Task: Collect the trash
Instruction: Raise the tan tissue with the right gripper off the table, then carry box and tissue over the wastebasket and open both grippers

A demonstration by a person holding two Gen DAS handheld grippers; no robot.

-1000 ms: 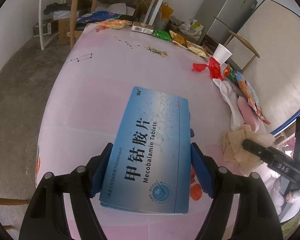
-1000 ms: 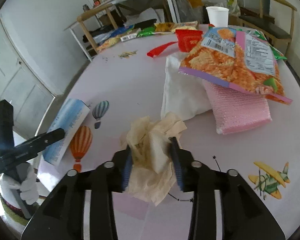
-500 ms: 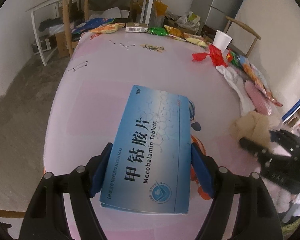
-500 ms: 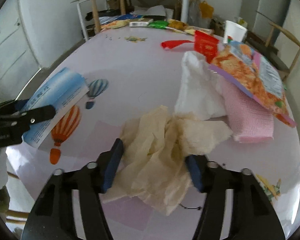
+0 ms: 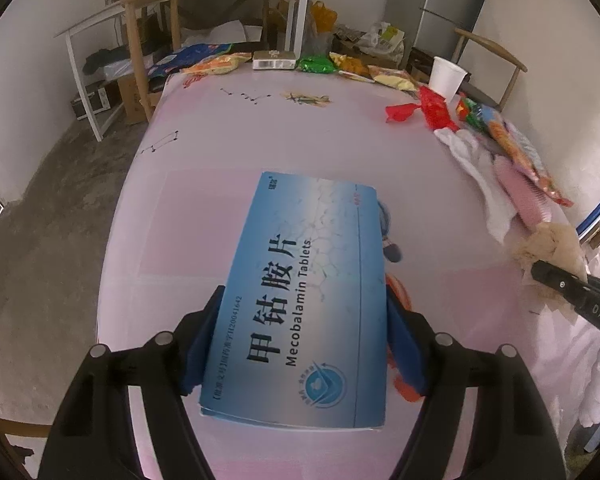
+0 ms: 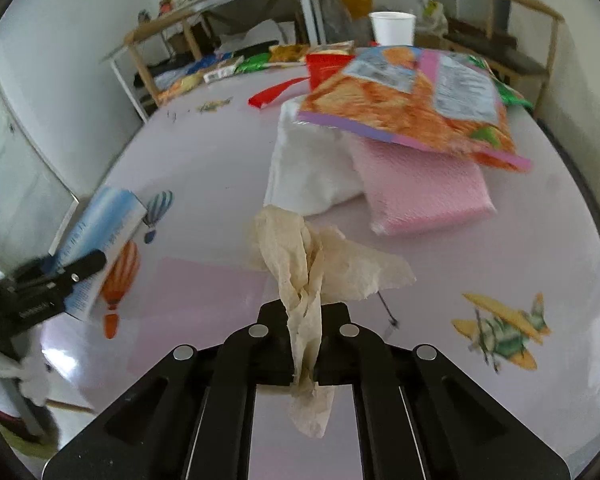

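Over the near edge of the tabletop [image 5: 228, 184], my left claw [image 5: 300, 340] reaches level, clenched on one blue tablet box [image 5: 304, 292]. My right claw [image 6: 305, 344], near the same edge, pinches one crumpled tan tissue [image 6: 300, 264], its loose end hanging between the fingers.

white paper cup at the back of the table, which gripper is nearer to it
Right. The right gripper, shut on the crumpled tissue, sits on the side where the white paper cup stands. The left gripper, shut on the blue tablet box, is farther across.
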